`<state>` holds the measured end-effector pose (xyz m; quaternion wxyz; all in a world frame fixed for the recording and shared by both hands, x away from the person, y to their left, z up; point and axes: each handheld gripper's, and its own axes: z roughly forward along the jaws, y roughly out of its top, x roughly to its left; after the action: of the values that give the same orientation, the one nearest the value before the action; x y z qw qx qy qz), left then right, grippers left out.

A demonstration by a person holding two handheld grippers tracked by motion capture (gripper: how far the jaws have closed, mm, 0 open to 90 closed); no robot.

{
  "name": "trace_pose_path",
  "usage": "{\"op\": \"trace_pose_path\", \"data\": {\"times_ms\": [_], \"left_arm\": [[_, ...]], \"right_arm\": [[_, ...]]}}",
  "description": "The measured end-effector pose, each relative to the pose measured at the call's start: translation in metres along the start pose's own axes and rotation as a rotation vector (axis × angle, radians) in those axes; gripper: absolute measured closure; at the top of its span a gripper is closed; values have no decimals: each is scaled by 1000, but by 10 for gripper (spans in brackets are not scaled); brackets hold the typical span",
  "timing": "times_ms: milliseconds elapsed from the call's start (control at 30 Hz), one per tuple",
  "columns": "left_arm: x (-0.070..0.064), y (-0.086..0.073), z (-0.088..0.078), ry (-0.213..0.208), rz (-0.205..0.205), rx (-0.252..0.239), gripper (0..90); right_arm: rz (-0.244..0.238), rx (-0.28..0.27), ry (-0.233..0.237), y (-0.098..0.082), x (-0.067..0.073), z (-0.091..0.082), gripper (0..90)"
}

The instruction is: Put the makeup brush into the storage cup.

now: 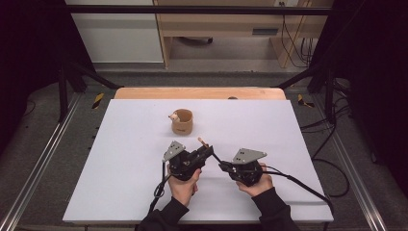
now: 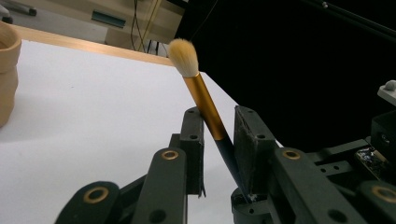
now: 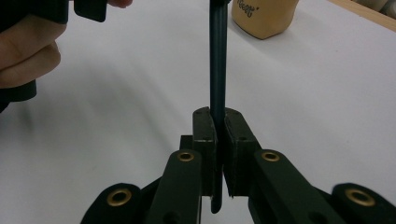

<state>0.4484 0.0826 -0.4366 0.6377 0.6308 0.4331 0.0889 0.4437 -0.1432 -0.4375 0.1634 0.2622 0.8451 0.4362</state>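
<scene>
The right tool (image 3: 219,128) is clamped tight on the dark handle of a makeup brush (image 2: 205,105). The left tool (image 2: 219,135) stands part open around the same brush, its pads not yet pressing it where gold ferrule meets handle. The bristles point towards 11 o'clock over the white desk (image 1: 120,159). A tan cup (image 1: 183,121) sits at 12 o'clock, well apart.
</scene>
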Motion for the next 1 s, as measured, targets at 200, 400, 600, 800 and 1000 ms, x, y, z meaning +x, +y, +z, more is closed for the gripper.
{"op": "trace_pose_path", "data": {"times_ms": [200,400,600,800,1000], "left_arm": [[0,0,0,-5,1,3,743],[-1,0,-1,-14,2,4,760],[-4,0,0,-17,-2,6,779],[-7,1,0,-32,8,1,804],[-12,1,0,-47,20,2,828]], "right_arm": [[5,4,6,0,0,1,850],[12,10,13,-1,0,2,848],[27,12,16,-1,1,4,847],[32,13,16,-2,1,5,844],[33,11,15,-2,1,6,843]]}}
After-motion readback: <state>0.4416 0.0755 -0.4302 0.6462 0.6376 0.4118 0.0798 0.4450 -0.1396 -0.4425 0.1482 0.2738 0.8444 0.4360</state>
